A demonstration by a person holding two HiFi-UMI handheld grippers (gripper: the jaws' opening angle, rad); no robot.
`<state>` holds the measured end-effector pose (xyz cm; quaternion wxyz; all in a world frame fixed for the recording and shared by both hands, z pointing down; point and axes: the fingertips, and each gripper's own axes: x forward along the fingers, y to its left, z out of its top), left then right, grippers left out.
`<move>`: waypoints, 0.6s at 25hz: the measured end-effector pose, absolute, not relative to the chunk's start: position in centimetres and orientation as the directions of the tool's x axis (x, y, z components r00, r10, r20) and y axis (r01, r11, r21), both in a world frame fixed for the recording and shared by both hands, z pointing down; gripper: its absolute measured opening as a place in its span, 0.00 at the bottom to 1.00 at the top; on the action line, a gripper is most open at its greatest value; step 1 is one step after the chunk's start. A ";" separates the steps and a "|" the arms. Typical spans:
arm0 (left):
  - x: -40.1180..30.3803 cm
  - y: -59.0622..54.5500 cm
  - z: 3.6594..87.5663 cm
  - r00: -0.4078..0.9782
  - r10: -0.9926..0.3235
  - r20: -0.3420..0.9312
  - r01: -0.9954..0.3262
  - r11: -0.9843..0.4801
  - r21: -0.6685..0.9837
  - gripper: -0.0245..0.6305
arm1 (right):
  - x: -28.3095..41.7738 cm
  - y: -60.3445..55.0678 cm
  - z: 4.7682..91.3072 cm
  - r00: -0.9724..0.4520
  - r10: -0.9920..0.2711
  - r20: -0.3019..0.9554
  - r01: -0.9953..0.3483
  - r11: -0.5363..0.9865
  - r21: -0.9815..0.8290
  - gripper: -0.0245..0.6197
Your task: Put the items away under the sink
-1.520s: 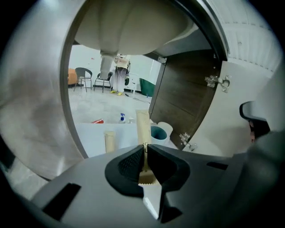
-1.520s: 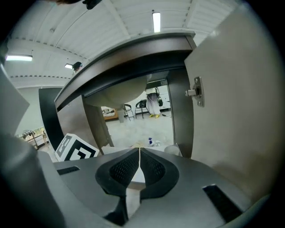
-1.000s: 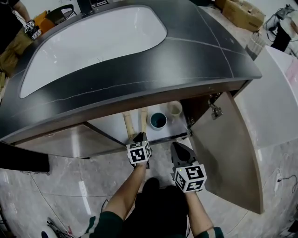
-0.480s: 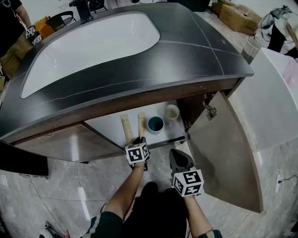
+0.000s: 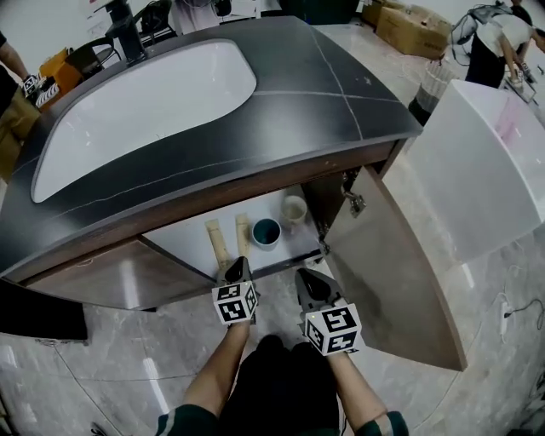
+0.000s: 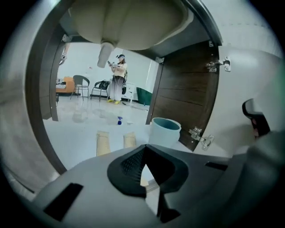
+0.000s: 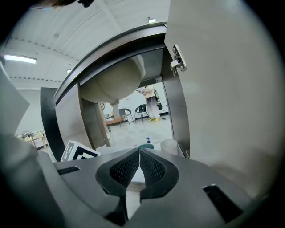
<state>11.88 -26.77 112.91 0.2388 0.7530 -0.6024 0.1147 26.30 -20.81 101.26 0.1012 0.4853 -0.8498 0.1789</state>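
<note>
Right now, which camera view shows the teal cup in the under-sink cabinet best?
The left gripper view: the teal cup stands close and side-on, upright, with rim and wall both clear. The head view shows it small from above, looking into its mouth. The right gripper view catches only a sliver of its rim.

Pale marble-look floor [image 5: 102, 341] gleaming, catching streaks of overhead light. Dark grey counter [image 5: 341, 111] with thin pale veins carrying a white oval sink [image 5: 145, 102]; black tap [image 5: 128, 38] standing at the far rim. Right cabinet door [image 5: 392, 272] hanging open. Cardboard boxes [image 5: 409, 21] sitting beyond. Past the cabinet, chairs [image 6: 80, 84] standing against a white wall [image 6: 87, 58]. Ceiling strip light [image 7: 13, 58] glowing.
</note>
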 end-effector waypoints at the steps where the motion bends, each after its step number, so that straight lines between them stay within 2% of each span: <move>1: 12.0 -26.6 112.0 0.265 -0.853 0.450 -0.960 -0.187 0.211 0.05 | 26.3 -20.8 100.4 -0.508 -0.791 0.341 -0.861 0.465 -0.206 0.10; 8: 13.7 -24.2 103.7 0.385 -0.807 0.448 -0.923 -0.329 0.200 0.05 | 26.2 -19.6 91.9 -0.493 -0.787 0.371 -0.870 0.439 -0.226 0.10; 15: 14.2 -21.6 90.4 0.425 -0.774 0.469 -0.905 -0.378 0.195 0.05 | 24.7 -17.9 79.8 -0.500 -0.750 0.434 -0.866 0.445 -0.229 0.10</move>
